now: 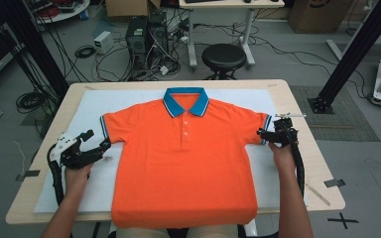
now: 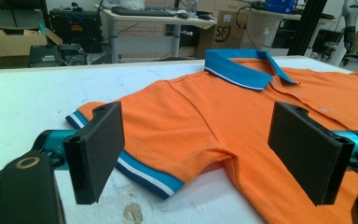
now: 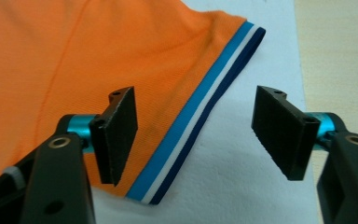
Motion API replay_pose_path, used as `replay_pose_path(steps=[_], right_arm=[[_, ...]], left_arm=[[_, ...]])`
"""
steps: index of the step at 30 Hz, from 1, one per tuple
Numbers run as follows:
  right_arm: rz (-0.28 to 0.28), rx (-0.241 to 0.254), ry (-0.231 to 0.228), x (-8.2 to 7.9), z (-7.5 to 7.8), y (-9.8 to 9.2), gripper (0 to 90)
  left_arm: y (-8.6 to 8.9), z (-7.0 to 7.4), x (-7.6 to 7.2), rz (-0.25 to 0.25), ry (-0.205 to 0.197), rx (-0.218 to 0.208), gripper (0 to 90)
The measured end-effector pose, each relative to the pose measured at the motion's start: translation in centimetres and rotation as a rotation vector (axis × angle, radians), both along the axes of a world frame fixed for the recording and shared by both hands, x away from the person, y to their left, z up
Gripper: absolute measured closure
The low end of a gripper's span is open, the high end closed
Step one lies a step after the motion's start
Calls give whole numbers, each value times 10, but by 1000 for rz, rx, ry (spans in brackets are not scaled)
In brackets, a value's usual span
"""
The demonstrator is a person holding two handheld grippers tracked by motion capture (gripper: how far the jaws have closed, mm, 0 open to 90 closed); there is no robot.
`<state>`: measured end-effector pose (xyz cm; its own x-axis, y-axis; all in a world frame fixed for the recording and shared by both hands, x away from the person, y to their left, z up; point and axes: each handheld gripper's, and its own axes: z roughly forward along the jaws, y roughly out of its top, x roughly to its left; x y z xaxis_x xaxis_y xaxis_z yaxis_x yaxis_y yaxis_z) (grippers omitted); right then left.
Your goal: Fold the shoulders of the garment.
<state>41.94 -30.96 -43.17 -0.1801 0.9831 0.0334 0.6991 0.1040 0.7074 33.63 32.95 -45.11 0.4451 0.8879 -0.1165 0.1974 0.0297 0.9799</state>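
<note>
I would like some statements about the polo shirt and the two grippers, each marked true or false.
1. The orange polo shirt lies flat, front up, on the white mat. True.
2. Its collar is red. False: it is blue.
3. The right gripper has its jaws open over the striped cuff of a sleeve. True.
4. The left gripper is shut on a sleeve. False: its jaws stand open, with nothing pressed between them.
5. The shirt is folded in half. False: it is spread out.
</note>
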Motion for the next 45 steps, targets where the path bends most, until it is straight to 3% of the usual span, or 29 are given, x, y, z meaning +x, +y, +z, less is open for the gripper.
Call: replay_pose_path(steps=[7, 13, 18, 25, 31, 35, 42, 45], right_arm=[[-15, 6, 42, 9, -9, 0, 456], [34, 3, 67, 13, -7, 9, 719], [53, 12, 73, 14, -6, 11, 832], [78, -23, 15, 13, 8, 23, 844], [170, -83, -13, 16, 24, 51, 842], [227, -119, -9, 18, 28, 74, 839], [293, -174, 17, 22, 21, 103, 829], [307, -190, 26, 22, 18, 110, 767]], left_arm=[[0, 0, 0, -4, 4, 0, 187], [1, 0, 1, -10, 7, -5, 187], [1, 0, 1, -13, 7, -7, 187], [1, 0, 1, -15, 13, -14, 188], [2, 0, 2, -17, 16, -15, 188], [2, 0, 1, -19, 14, -15, 188], [2, 0, 1, -25, 14, -20, 187], [2, 0, 1, -27, 13, -21, 188]])
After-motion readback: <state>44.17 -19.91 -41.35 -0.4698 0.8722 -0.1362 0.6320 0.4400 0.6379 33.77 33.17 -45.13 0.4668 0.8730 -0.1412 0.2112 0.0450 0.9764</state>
